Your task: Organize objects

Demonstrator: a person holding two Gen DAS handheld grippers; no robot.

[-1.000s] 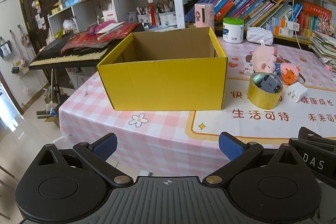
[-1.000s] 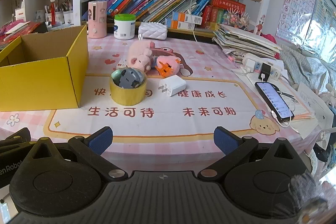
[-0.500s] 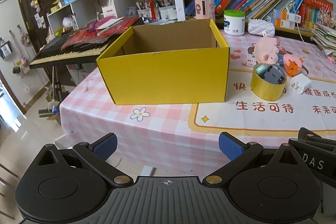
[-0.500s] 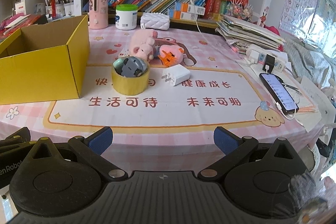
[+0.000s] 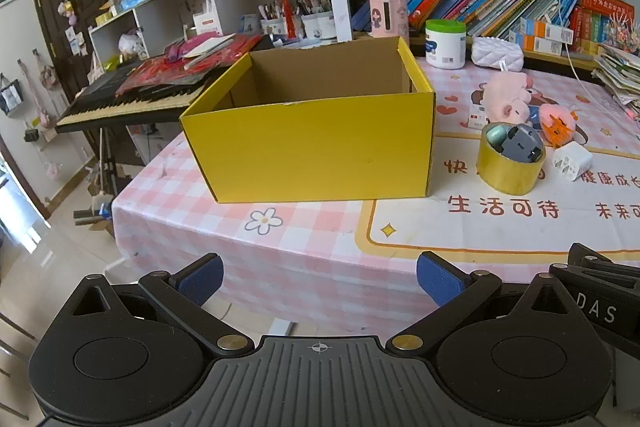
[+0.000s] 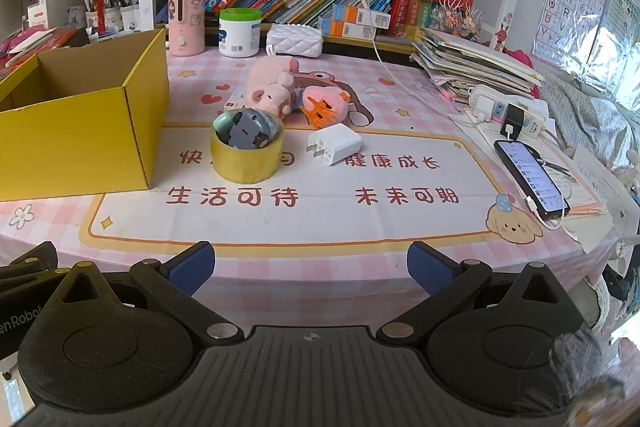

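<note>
Your right gripper [image 6: 308,267], fingers spread wide and empty like your left gripper [image 5: 318,277], sits nearest the tape roll [image 6: 246,157] up mid-frame, with the yellow box [image 6: 84,131] just left of it.

Both wrist views face the table [image 5: 304,227] edge-on, sharing the yellow box [image 6: 80,143].

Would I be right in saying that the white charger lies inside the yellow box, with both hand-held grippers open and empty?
Not quite: the white charger lies on the mat outside the yellow box, right of the tape roll, as the right wrist view shows. The left hand-held gripper and right hand-held gripper are indeed open and empty.
</note>
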